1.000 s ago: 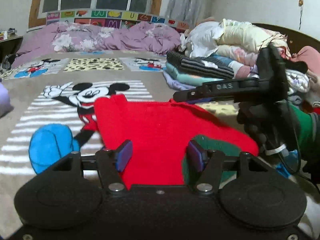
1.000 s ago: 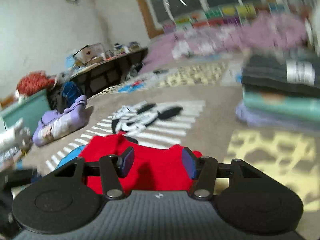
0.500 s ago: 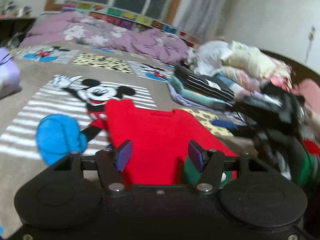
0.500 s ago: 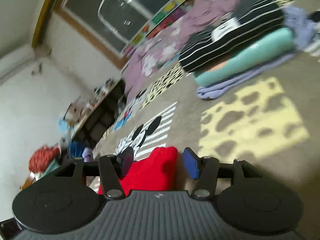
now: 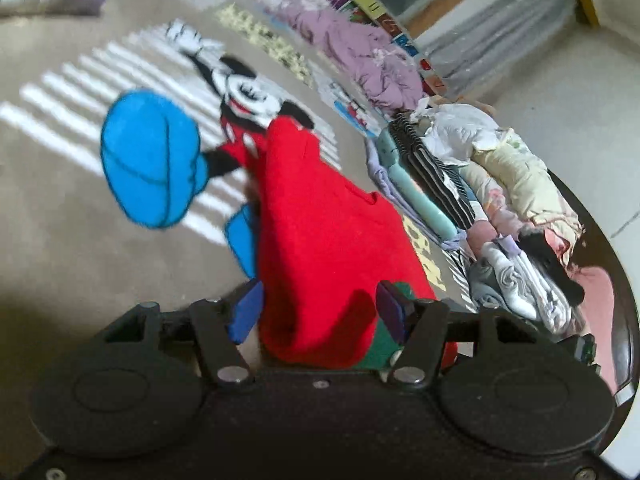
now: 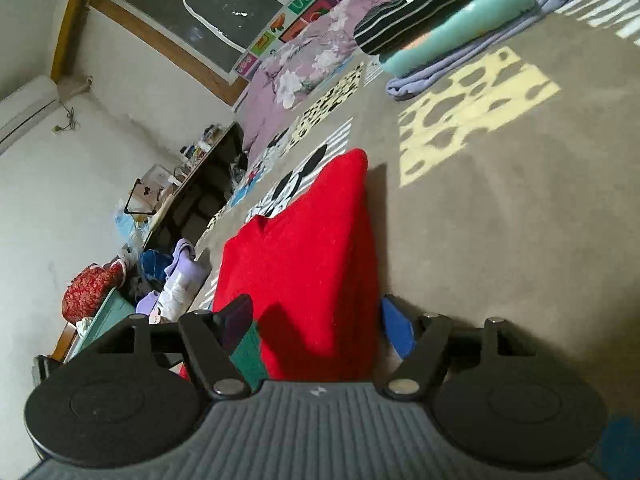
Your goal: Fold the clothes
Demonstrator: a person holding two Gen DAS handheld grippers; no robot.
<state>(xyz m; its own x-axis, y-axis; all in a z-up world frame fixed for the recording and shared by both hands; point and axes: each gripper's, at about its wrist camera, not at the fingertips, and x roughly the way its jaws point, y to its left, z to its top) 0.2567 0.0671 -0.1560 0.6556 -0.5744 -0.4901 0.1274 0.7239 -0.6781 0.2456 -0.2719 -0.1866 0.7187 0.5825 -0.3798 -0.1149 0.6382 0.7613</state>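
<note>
A red garment with a green patch at its near hem lies on the brown cartoon-print bedspread. My left gripper is open, its jaws straddling the garment's near left edge. The same red garment shows in the right wrist view, with my right gripper open and its jaws either side of the near right edge. Both views are tilted. Whether the pads touch the cloth I cannot tell.
A stack of folded clothes and a heap of loose clothes lie to the right. A purple quilt lies under the window. A dark side table and bags stand left of the bed.
Both grippers have rolled over and closed in on the garment's near edge. The right gripper no longer shows in the left wrist view. Jaws stay open.
</note>
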